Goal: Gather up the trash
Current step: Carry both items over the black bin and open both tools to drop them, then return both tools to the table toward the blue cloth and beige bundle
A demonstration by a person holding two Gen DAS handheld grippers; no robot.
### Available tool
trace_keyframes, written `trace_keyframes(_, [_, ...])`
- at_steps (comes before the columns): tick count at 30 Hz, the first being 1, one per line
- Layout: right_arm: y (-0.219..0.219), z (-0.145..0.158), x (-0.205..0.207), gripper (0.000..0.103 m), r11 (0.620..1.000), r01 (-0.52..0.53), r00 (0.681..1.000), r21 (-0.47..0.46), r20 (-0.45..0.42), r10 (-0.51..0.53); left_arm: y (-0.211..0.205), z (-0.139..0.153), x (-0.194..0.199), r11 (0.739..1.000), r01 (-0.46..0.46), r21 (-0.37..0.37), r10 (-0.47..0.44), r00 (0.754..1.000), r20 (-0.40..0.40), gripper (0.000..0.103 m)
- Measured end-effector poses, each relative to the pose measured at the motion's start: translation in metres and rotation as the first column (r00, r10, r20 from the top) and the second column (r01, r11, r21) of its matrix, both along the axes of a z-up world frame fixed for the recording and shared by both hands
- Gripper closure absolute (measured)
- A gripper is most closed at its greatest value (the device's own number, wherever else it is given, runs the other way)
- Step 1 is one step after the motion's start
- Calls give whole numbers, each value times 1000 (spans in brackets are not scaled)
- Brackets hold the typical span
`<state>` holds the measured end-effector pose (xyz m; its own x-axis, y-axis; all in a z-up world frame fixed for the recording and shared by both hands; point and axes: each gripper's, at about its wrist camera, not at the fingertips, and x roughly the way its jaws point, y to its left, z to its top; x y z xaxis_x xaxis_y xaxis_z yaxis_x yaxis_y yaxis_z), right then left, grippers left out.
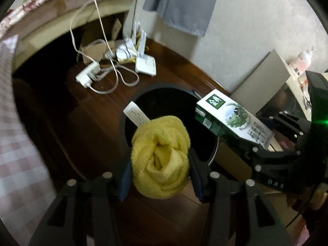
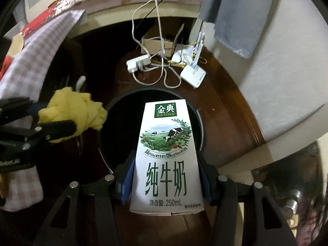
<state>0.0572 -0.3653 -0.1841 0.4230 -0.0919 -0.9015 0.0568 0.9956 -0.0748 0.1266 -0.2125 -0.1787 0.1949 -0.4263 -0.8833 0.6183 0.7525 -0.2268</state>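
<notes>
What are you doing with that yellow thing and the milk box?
A person is tidying up trash with a tool in each hand. The left tool is clamped on a balled-up yellow cloth, and the right tool grips a milk carton. Both are held over the open black bin on the wooden floor, and neither has been dropped in yet.

On the white and green milk carton (image 2: 167, 160) we read "金典 SATINE" in a green square at its far end, "纯牛奶" in large green characters nearer, and "净含量:250mL" nearest. The small print on the white paper tag (image 1: 137, 113) we cannot read.
</notes>
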Motion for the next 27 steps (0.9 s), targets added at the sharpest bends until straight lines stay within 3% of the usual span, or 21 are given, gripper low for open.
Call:
trace_keyframes(7, [-9,-33,13,46,998,-60,996,5,-59,60,-25,-28,17,999,24,21,-21,993,-115,50])
trace_keyframes(9, [-13,-47,20,45,994,-111,989,22,-92,112,-28,-34,24,1000,17,10,-16,990,-143,36])
trace_keyframes(10, [-15,-55,21,38,991,-135,986,11,-92,135,-27,-36,29,1000,-3,-24,-1,986,-169,18])
trace_keyframes(11, [-19,-64,22,27,991,-136,983,-10,-124,133,-24,-36,32,999,-26,-45,17,982,-188,7])
trace_keyframes(12, [-23,-68,21,17,990,-137,981,-13,-140,134,-19,-33,34,997,-64,-51,53,981,-186,6])
trace_keyframes(14, [-33,-66,17,17,994,-105,986,-17,-129,102,-9,-25,35,994,-98,-49,89,984,-155,6])
trace_keyframes(18, [-46,-47,3,17,1000,-5,997,7,-79,5,8,5,14,992,-125,4,125,992,22,2])
trace_keyframes(21, [-44,-26,-5,15,997,67,996,48,-55,-64,23,32,-7,990,-140,19,136,982,128,2])
trace_keyframes(27, [-1,39,-9,8,988,95,993,120,59,-103,75,90,-26,974,-221,-38,224,951,213,2])
